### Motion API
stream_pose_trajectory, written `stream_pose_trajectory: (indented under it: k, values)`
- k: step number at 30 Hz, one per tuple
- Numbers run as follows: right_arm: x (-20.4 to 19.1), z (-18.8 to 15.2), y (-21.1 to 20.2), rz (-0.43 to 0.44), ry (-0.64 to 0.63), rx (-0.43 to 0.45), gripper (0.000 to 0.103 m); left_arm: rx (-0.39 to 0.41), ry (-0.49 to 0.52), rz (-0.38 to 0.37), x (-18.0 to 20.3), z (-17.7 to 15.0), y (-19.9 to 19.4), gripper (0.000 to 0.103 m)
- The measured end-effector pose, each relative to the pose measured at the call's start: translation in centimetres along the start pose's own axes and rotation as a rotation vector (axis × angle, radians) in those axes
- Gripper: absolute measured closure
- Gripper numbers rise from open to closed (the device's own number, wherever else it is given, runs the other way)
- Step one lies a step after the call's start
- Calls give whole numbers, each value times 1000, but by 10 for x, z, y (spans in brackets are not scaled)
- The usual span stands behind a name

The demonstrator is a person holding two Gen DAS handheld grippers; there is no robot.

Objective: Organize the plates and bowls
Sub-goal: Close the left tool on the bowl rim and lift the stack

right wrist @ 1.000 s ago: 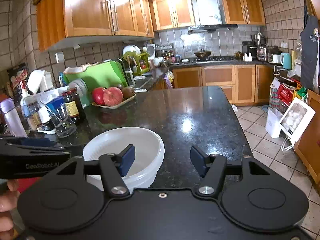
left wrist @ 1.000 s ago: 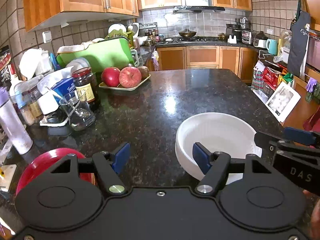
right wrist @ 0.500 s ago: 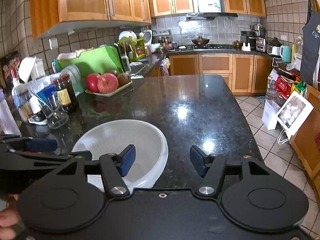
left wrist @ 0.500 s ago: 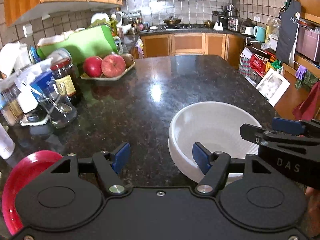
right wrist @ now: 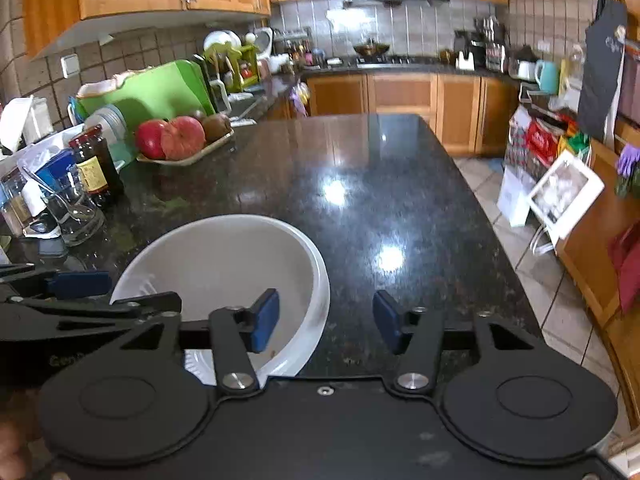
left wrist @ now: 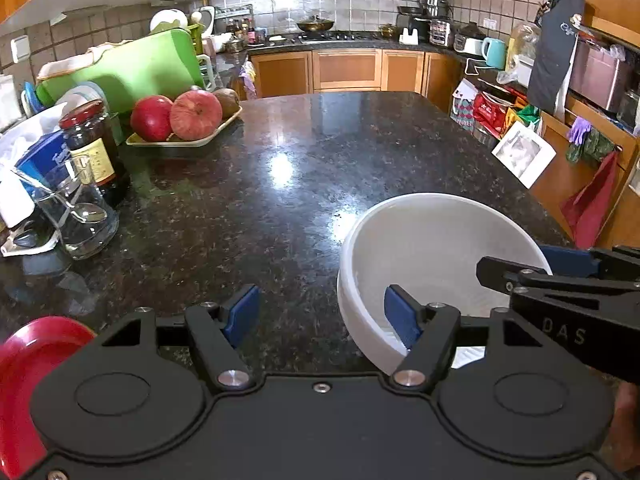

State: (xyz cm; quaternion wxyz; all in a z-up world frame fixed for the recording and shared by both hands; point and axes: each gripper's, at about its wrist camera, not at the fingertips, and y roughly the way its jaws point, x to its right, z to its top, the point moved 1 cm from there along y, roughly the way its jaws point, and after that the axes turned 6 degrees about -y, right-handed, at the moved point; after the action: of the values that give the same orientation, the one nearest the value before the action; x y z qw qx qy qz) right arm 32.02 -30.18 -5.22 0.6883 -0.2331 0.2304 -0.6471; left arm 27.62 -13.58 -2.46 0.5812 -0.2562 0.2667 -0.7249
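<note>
Both claws spread, gripping nothing. Left claw [left wrist: 322, 316] and right claw [right wrist: 326, 322] each straddle white bowl's [left wrist: 432, 248] rim on bench [left wrist: 280, 184], prob. lining up 2-sided lift toward red plate [left wrist: 28, 364], near left.

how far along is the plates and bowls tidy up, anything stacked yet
Nothing looks stacked yet. The white bowl sits alone on the dark counter, and the red plate lies apart at the left edge. In hand: the left gripper and right gripper are both open, each straddling one side of the bowl's rim without clamping it. Left: grip the bowl, then gather the dishes together.
</note>
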Motion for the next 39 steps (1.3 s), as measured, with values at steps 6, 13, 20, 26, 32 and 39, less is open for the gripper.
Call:
stream_pose_trajectory:
  k: [6,13,20,26,32,39]
  values:
    - [3,-1,-2,0,-24,11,51,-41,-17,-36,3,0,6,34]
    - [3,0,0,65,-47,15,65,-46,-40,-11,4,0,5,44]
    - [4,0,5,112,-60,10,77,-47,-27,16,12,0,6,53]
    - [2,-1,10,136,-57,10,82,-63,-34,14,14,1,10,57]
    - [3,1,9,147,-63,21,84,-81,-24,-2,19,1,12,67]
    - [7,2,8,152,-52,15,84,-95,-41,-13,22,3,9,67]
